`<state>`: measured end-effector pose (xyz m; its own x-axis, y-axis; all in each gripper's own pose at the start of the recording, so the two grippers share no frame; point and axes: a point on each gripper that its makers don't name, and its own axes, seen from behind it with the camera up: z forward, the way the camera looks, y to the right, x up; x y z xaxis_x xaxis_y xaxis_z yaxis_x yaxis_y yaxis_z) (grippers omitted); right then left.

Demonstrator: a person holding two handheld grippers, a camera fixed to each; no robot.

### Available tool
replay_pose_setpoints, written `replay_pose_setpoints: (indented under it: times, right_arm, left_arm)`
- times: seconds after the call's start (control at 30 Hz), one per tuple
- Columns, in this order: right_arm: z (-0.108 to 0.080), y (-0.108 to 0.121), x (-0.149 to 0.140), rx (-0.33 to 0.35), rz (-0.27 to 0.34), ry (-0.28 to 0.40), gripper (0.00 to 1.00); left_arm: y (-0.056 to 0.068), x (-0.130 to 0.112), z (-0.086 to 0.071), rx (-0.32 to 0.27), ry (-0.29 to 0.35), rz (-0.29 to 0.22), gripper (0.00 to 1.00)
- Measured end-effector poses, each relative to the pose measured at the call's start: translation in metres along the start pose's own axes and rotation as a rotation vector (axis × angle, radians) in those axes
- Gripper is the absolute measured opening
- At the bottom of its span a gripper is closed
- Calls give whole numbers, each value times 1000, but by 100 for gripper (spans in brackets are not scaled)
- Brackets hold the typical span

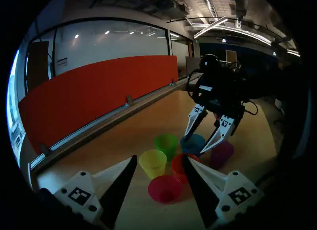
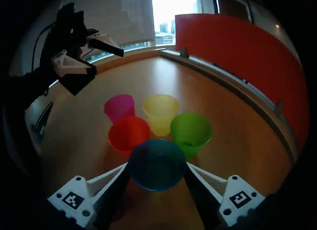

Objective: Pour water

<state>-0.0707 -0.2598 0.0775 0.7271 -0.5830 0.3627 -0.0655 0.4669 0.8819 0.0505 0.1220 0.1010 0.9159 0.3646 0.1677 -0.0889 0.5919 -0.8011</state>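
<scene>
Six translucent plastic cups stand bunched together on the light wooden surface (image 1: 158, 111). The blue cup (image 2: 156, 164) sits between the two white fingers of the right gripper (image 2: 156, 167). The fingertips lie against its opposite sides, spread as wide as the cup. Whether the cup is raised off the surface, or has water in it, cannot be told.

In the right gripper view, the red-orange cup (image 2: 128, 135) is just beyond the blue cup to the left and the green cup (image 2: 191, 133) just beyond it to the right. The yellow cup (image 2: 160, 111) and the pink cup (image 2: 119, 107) stand farther behind. In the left gripper view a purple cup (image 1: 221, 152) stands just beside the blue cup, close to the right gripper's outer finger.

The left gripper (image 1: 159, 158) is spread wide with nothing between its fingers. It hangs in the air across the cluster from the blue cup. A long red partition panel (image 1: 99, 91) runs along the surface's edge, well apart from the blue cup.
</scene>
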Motion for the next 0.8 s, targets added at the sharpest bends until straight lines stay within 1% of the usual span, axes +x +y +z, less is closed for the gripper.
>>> replay_pose_setpoints:
  times: [0.3,0.5,0.8]
  right_arm:
    - [-13,1,16,-14,-13,74,91]
    - [-24,4,28,-32,-13,133,91]
    - [-41,2,47,-42,-16,232,91]
  left_arm:
    - [1,2,0,2,1,2,84]
    - [2,3,-1,2,3,-2,84]
    - [2,7,-1,3,9,-1,84]
